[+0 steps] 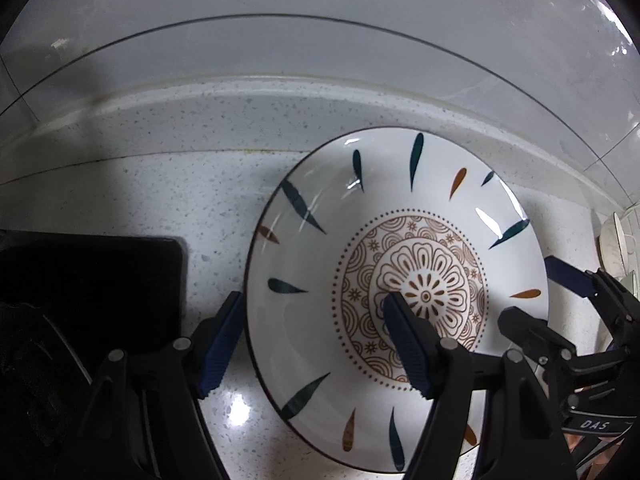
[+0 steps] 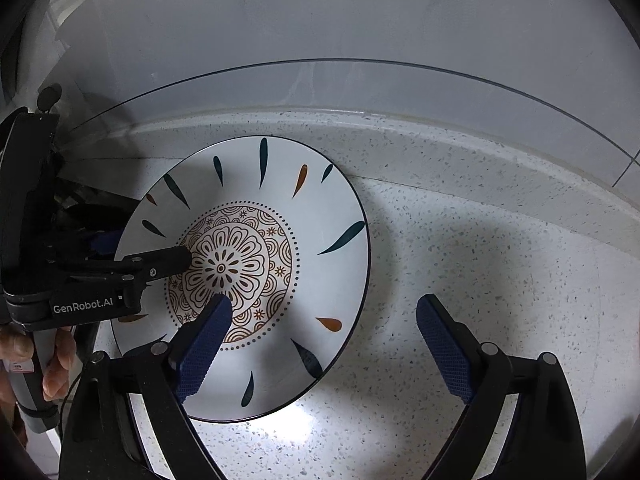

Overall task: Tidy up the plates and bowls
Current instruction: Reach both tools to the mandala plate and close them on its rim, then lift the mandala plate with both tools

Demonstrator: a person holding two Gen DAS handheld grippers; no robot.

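A white plate (image 1: 400, 208) with a brown floral centre and teal and orange leaf marks lies flat on the speckled counter (image 1: 208, 184). My left gripper (image 1: 314, 300) stands open astride the plate's left rim, one blue pad outside the rim and the other over the floral centre. In the right wrist view the same plate (image 2: 320, 216) has my right gripper (image 2: 324, 300) open astride its right rim, with one pad over the pattern and one over bare counter (image 2: 480, 248). Each gripper also shows in the other's view: the right gripper (image 1: 530, 292), the left gripper (image 2: 146, 250).
A black flat object (image 1: 92, 288) lies on the counter left of the plate. Pale crockery (image 1: 616, 240) shows at the far right edge. A raised ledge (image 2: 440, 148) and grey tiled wall (image 2: 360, 20) close the back. A hand (image 2: 56, 364) holds the left gripper's handle.
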